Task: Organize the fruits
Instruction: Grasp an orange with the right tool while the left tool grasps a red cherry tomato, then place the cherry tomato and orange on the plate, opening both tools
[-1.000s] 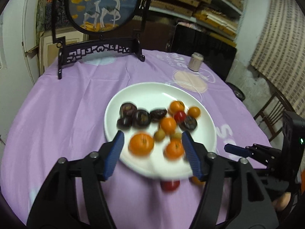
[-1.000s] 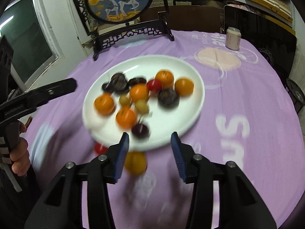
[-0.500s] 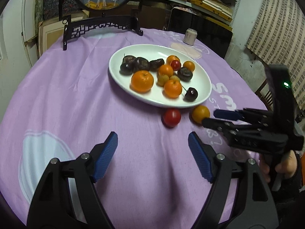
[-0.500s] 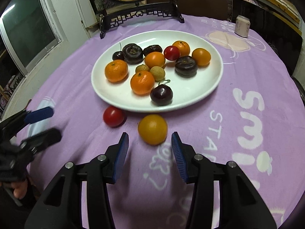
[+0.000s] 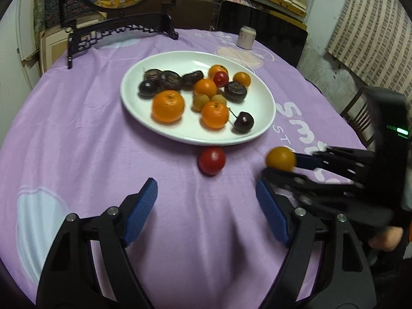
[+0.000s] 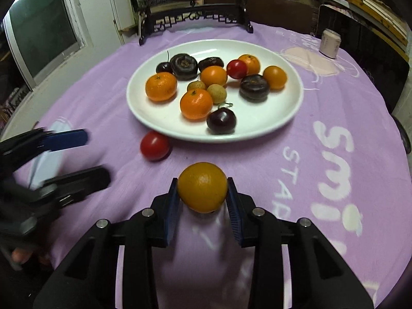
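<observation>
Gripping the yellow-orange fruit for the plate at twelve o'clock, the right gripper pinches; the left gripper spreads its fingers wide, empty, facing the red tomato.

1. Bare purple cloth on the counter lies open between the left gripper and the white plate.
2. A red tomato sits just off the plate's near rim, in the straight path from the left gripper to the plate.
3. The right gripper, closed around a yellow-orange fruit, fills the room to the tomato's right.
4. Fruit crowds the plate's middle; its near-right inside is bare.
5. A carved black stand and a small can block the far edge.
</observation>
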The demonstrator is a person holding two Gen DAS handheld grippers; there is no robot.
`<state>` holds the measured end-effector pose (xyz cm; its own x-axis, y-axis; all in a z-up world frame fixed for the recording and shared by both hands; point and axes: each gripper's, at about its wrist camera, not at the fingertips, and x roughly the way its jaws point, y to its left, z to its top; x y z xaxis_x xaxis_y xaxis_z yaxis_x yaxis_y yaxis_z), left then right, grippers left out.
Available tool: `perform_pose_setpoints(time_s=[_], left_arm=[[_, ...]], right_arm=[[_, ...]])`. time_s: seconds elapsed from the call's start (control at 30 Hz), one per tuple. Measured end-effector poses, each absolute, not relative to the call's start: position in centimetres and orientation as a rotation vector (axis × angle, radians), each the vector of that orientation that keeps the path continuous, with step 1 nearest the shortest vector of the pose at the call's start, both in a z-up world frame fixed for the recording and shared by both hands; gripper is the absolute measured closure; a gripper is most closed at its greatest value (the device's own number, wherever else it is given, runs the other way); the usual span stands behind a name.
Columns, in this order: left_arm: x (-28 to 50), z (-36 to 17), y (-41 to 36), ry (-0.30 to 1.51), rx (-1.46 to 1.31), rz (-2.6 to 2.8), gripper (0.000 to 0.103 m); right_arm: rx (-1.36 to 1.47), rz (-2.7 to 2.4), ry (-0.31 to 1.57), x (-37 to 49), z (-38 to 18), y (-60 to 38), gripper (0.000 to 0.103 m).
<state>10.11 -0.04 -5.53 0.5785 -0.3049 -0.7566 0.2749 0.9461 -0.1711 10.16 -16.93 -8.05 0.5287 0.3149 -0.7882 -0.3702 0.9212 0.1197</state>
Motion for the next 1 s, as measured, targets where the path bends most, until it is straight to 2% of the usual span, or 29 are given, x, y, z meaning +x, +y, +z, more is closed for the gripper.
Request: perform_pose_setpoints(time_s=[0.2, 0.27, 0.47, 0.6, 0.63, 0.73, 1.0], left_arm=[[12.6, -7.2, -2.3, 0.943, 0.015, -0.304, 0.026], [13.1, -7.7, -2.8, 0.962, 0.023, -0.296, 0.035], [14.6, -8.8, -3.9, 0.999, 0.052, -0.255, 0.053], [15.0, -9.0, -4.3, 0.996, 0.073, -0.231, 0.055], [15.1, -9.0, -4.4, 0.992, 0.082, -0.222, 0.063], [15.0, -9.0, -4.2, 0.985, 0.077, -0.237, 0.073], [12.2, -7.7, -3.0, 0.963, 0.012, -0.32, 0.073]], right_arm=[[0.007, 0.388, 0.921, 7.9, -7.8, -20.2, 0.067], [0.033, 0.379, 0.919, 7.5, -7.8, -21.3, 0.067], [0.078, 0.377, 0.914, 6.9, -8.0, -22.9, 0.067], [0.091, 0.388, 0.911, 6.7, -8.0, -23.0, 0.067], [0.092, 0.389, 0.911, 6.7, -8.0, -23.0, 0.067], [0.091, 0.392, 0.913, 6.6, -8.0, -22.8, 0.067], [0.073, 0.392, 0.922, 6.5, -7.7, -21.7, 0.067]])
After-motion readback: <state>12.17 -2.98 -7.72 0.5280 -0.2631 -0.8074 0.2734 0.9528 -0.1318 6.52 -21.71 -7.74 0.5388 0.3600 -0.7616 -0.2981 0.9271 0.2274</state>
